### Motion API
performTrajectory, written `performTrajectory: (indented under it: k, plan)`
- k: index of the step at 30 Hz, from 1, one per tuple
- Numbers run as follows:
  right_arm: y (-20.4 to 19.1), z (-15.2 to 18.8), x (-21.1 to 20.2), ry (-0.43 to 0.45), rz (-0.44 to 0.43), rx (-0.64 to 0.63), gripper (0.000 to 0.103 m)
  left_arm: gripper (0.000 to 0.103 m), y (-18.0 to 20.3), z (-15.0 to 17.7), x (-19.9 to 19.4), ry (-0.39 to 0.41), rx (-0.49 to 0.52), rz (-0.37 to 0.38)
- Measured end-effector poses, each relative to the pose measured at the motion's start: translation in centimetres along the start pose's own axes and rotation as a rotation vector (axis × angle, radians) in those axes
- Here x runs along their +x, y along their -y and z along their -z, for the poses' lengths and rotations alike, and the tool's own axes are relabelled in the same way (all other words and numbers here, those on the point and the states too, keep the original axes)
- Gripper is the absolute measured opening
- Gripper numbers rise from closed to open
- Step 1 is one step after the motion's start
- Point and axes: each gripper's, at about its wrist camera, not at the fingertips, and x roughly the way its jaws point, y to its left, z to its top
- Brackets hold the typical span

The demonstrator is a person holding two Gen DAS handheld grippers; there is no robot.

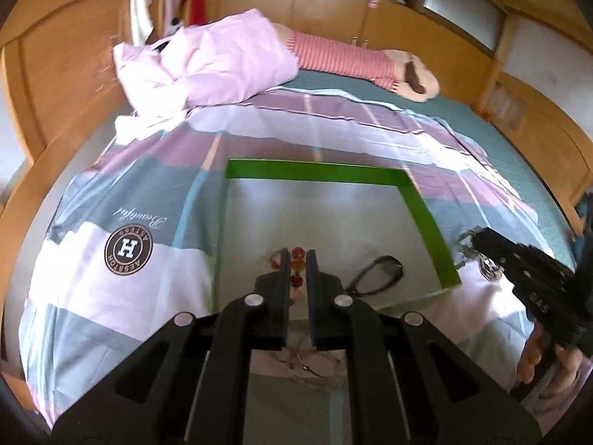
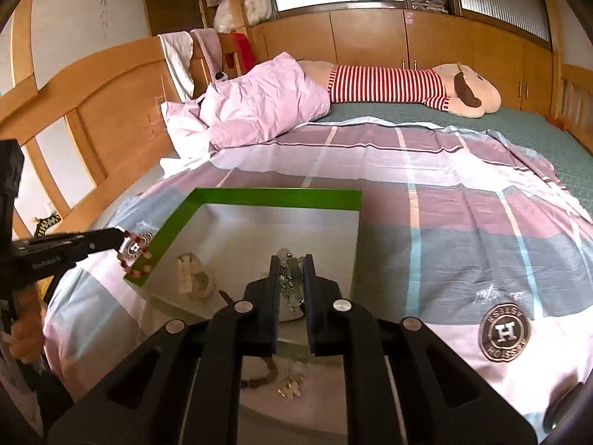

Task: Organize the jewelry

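Note:
My left gripper (image 1: pixel 297 256) is shut on a bracelet of red and pale beads (image 1: pixel 296 261), held up over the near part of a green-sided box (image 1: pixel 315 172) with a silvery inside. In the right wrist view the same bracelet (image 2: pixel 135 256) dangles from the left gripper (image 2: pixel 120 239) beside the box's left corner. My right gripper (image 2: pixel 291 259) is shut on a silver chain (image 2: pixel 291 282), which hangs above the box (image 2: pixel 278 194). The left wrist view shows the right gripper (image 1: pixel 478 237) at the right, with the chain (image 1: pixel 467 241) at its tip.
A dark oval loop (image 1: pixel 378 274) and a beige item (image 2: pixel 196 278) lie in the box. More loose jewellery (image 2: pixel 289 380) lies on the striped bedspread (image 2: pixel 463 204) under the grippers. A pink pillow (image 2: pixel 267 100) and a striped plush toy (image 2: pixel 389 85) lie at the far side.

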Motion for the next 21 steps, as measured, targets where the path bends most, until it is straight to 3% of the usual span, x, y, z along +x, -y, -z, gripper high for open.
performTrajectory:
  k: [8, 21]
  plan:
    - [0.4, 0.9, 2.6, -0.04, -0.014, 0.023, 0.012, 0.008, -1.8, -0.2, 2.7, -0.033, -0.086, -0.032]
    - [1.6, 1.4, 4.5, -0.081, -0.012, 0.082, 0.012, 0.008, -2.2, 0.0, 4.2, -0.051, -0.106, -0.086]
